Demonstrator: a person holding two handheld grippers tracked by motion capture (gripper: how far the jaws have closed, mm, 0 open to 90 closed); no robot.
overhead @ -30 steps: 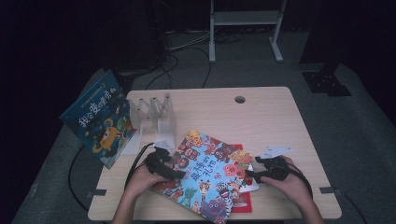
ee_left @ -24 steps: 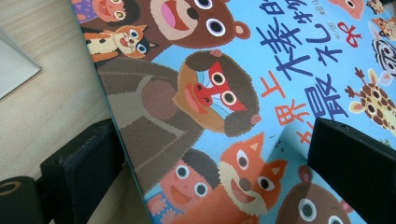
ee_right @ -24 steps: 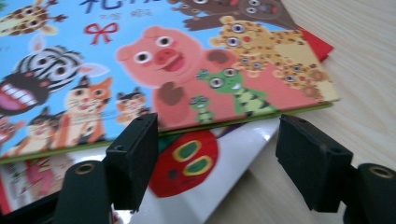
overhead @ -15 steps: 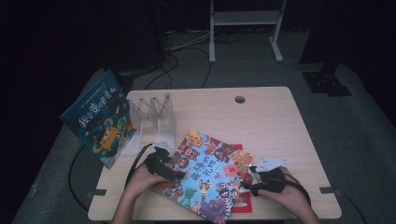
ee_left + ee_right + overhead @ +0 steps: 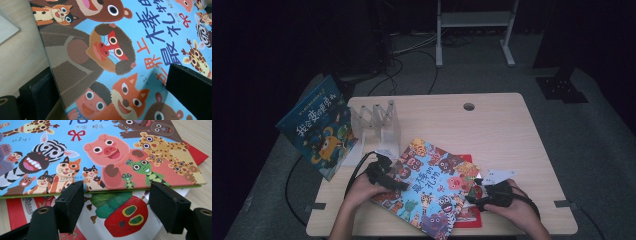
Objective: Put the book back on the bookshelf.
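Note:
A blue picture book with cartoon animals on its cover lies on a red book at the table's near middle. My left gripper is at its left edge. In the left gripper view the blue book slants between the wide-apart jaws of the left gripper, one jaw behind the edge and one over the cover. My right gripper is at the book's right corner. Its jaws have just been opening. In the right gripper view the right gripper straddles a white caterpillar book that pokes out from under the blue book.
Another blue book leans at the table's left edge beside a clear rack. A white card lies just beyond the right hand. Cables trail off the left side. The pale wooden table has a cable hole.
The right hand and its gripper have slid a little toward the table's near edge, along the blue book's right corner. The left hand has kept still.

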